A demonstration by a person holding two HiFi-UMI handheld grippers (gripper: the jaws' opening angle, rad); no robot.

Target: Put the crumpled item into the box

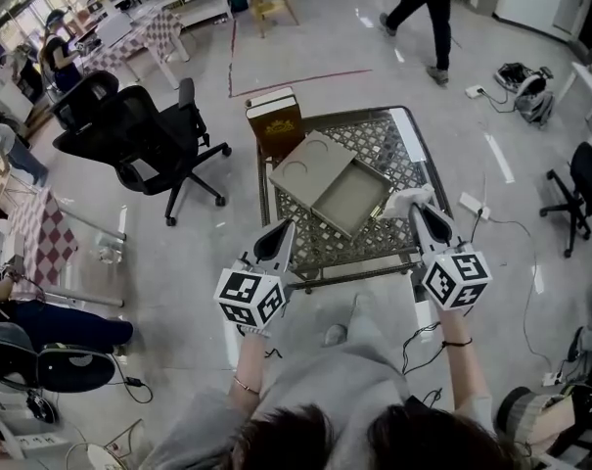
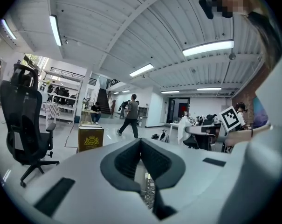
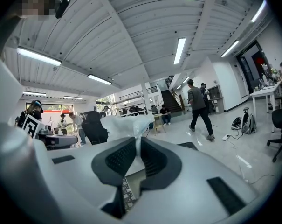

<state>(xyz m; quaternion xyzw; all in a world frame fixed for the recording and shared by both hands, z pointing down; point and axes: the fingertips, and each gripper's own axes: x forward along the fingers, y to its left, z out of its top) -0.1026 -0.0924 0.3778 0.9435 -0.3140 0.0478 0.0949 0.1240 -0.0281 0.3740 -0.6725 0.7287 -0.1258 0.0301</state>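
The person holds both grippers out over a small table (image 1: 372, 137) with a metal lattice top. The right gripper (image 1: 419, 210) is clamped on the crumpled item (image 1: 407, 201), a white, thin, wrinkled wad. In the right gripper view a pinched neck of it runs between the ribbed pads and the rest billows out above the tips. In the head view the crumpled item sits just beside the right corner of the box (image 1: 352, 197), outside it and not yet in.

The box is a shallow grey tray lying open on the table. Its lid (image 1: 312, 167), with a round mark on it, lies against its far-left side. The left gripper (image 2: 141, 143) has its jaws closed tip to tip with nothing between them, and it is held near the table's left front edge, apart from the box.

A brown carton (image 1: 276, 125) stands at the table's far-left corner. A black office chair (image 1: 139, 135) is off to the left, and a person (image 1: 421, 8) walks across the floor beyond.
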